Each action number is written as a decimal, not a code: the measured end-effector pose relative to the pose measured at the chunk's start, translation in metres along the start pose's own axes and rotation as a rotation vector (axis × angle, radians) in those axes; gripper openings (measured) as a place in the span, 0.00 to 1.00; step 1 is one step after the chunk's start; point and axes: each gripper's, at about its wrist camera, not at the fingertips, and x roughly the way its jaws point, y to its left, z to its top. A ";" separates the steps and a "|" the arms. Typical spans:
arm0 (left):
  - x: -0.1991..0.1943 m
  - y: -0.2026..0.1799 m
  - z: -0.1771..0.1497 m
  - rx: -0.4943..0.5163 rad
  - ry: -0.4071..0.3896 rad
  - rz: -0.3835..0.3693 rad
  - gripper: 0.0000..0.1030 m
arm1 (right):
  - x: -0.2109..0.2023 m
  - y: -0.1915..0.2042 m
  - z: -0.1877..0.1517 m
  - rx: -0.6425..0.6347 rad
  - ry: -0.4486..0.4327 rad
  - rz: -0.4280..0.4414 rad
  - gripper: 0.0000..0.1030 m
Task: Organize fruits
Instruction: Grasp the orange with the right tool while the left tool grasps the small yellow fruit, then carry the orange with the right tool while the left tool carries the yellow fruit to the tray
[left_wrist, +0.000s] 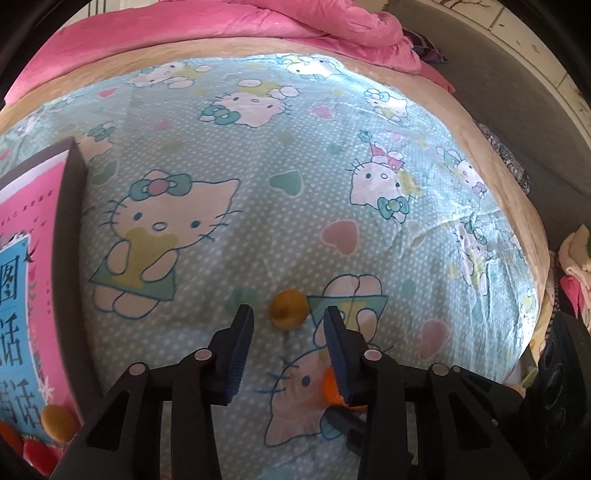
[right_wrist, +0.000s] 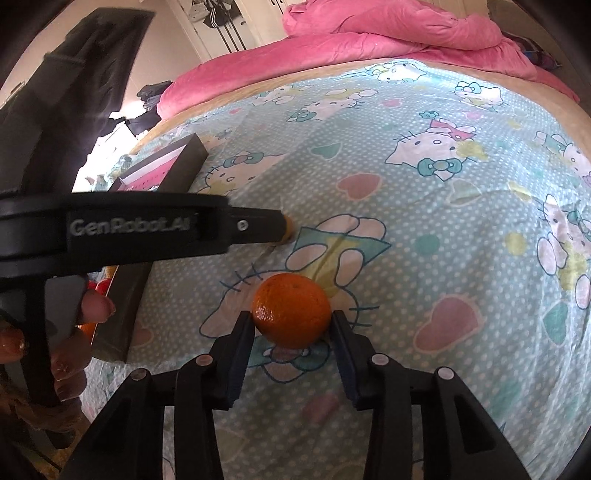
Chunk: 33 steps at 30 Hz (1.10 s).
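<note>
- Right claw (right_wrist: 291, 325) astride orange (right_wrist: 291, 312) on bed sheet (right_wrist: 424, 229); left finger (right_wrist: 242, 332) touching peel, right finger looks at or just off it. Reads as gripping orange, contact marginal.
- Left claw (left_wrist: 288, 325) narrowed, nothing between fingers; small yellow-brown fruit (left_wrist: 288, 308) lies just ahead of tips, still on sheet. Not held.
- Box (left_wrist: 29, 277) at far left of left wrist view, pink printed liner, dark wall; a yellow fruit (left_wrist: 57, 422) and red ones already inside. Likely the drop target.
- Risk 1: grip sits low and near the front of the orange; round, glossy peel could squirt out forward on lift.
- Risk 2: soft bedding gives under pressure; either fruit could roll off line if nudged.
- Risk 3: left claw closing short of the small fruit would pinch air or push it away; needs more reach first.
- Risk 4: both claws close together, left one crossing the right wrist view; collision likely if both swing toward the box at once.
- Risk 5: box wall stands upright between fruit and liner; low carry would clip it.
- Room: sheet open ahead and to the right, pink quilt (right_wrist: 388, 40) bunched at far end, bed edge dropping off at right.
</note>
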 end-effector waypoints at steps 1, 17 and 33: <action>0.002 -0.001 0.001 0.005 0.007 0.002 0.36 | 0.000 0.000 0.000 0.000 0.000 0.000 0.41; 0.016 0.000 0.002 0.012 0.023 0.003 0.24 | -0.003 -0.003 0.001 0.003 0.001 0.006 0.41; -0.079 0.039 -0.037 -0.065 -0.111 -0.002 0.24 | -0.022 0.023 0.000 -0.054 -0.048 0.058 0.41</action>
